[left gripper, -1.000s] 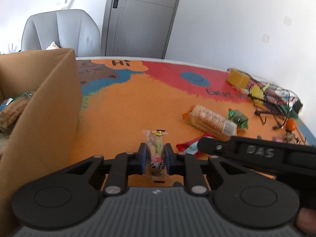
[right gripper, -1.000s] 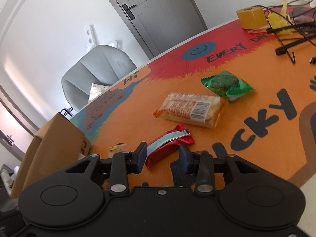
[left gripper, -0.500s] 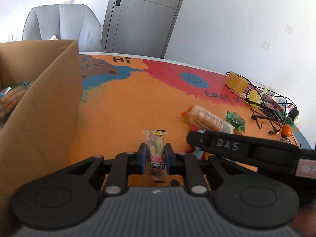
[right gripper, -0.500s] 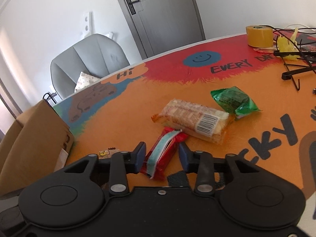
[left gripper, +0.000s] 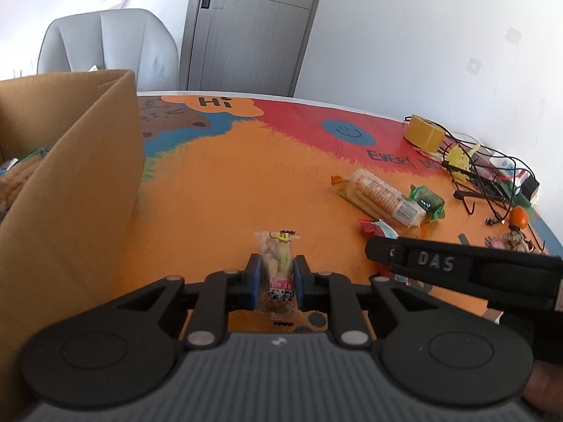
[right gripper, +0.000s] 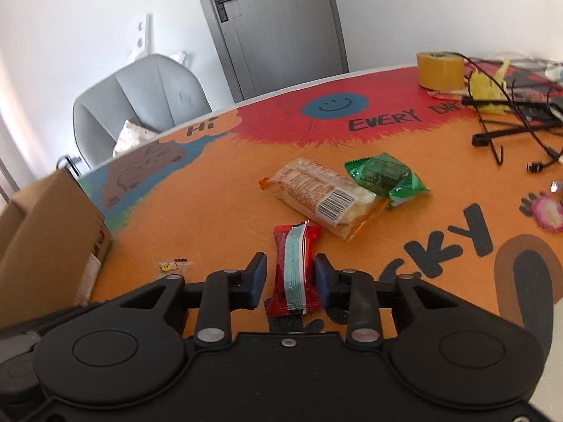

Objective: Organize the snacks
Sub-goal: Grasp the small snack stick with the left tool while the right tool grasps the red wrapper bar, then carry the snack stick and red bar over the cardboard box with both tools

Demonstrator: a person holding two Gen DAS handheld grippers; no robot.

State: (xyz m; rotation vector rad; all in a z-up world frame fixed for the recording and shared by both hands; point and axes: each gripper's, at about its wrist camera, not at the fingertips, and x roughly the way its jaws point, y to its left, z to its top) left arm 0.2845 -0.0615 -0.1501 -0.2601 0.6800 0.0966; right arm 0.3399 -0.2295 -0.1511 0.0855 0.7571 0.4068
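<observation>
Small clear snack packet, pale pieces inside, yellow cartoon at its top: upright, pinched between the left claw's pads. Red wrapper with pale blue stripe: lengthwise between the right claw's jaws, touching the right pad, gap at the left. Clear biscuit pack with barcode: flat, just beyond that claw. Green packet: against the biscuit pack's far right end

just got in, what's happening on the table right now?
A person is sorting snacks with two handheld grippers. The left gripper is clamped on a small clear snack packet beside the cardboard box. The right gripper has been closing around a red snack bar; one finger looks not quite on it. A cracker pack and green packet lie loose.
</observation>
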